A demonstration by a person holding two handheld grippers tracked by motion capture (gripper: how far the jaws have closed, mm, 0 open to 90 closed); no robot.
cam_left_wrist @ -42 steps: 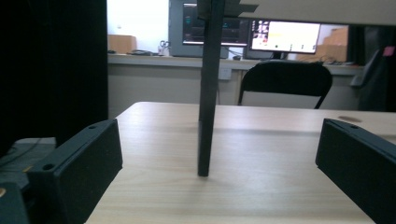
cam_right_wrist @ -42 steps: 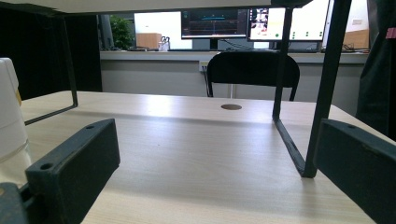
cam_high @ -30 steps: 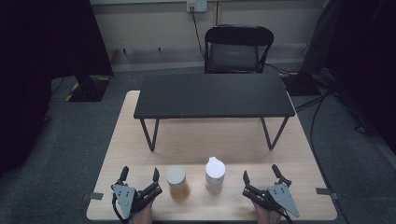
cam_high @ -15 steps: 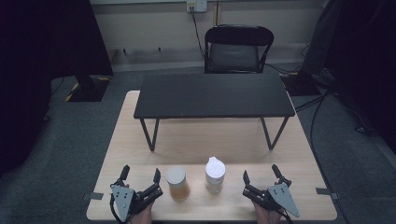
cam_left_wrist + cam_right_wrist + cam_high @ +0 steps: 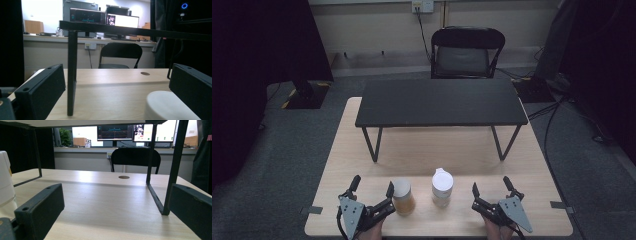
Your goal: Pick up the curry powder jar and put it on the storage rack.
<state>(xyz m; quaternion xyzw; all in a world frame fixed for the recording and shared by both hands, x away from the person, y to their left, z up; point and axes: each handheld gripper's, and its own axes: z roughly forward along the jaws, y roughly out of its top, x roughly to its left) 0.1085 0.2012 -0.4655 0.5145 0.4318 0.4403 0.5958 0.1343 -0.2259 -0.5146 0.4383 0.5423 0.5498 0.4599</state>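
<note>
While unheld, round amber jar (image 5: 403, 197), white-lidded bottle (image 5: 442, 187)

- A pale wooden bench (image 5: 362, 150) is seen.
- An amber jar (image 5: 403, 197) is stood beside the left claw (image 5: 372, 189).
- A white-lidded bottle (image 5: 442, 187) and a black stand (image 5: 439, 102) are placed beyond.

Both tools rest low with jaws spread wide: left tool (image 5: 372, 187) angled inward, right tool (image 5: 490, 186) angled slightly outward.
</note>
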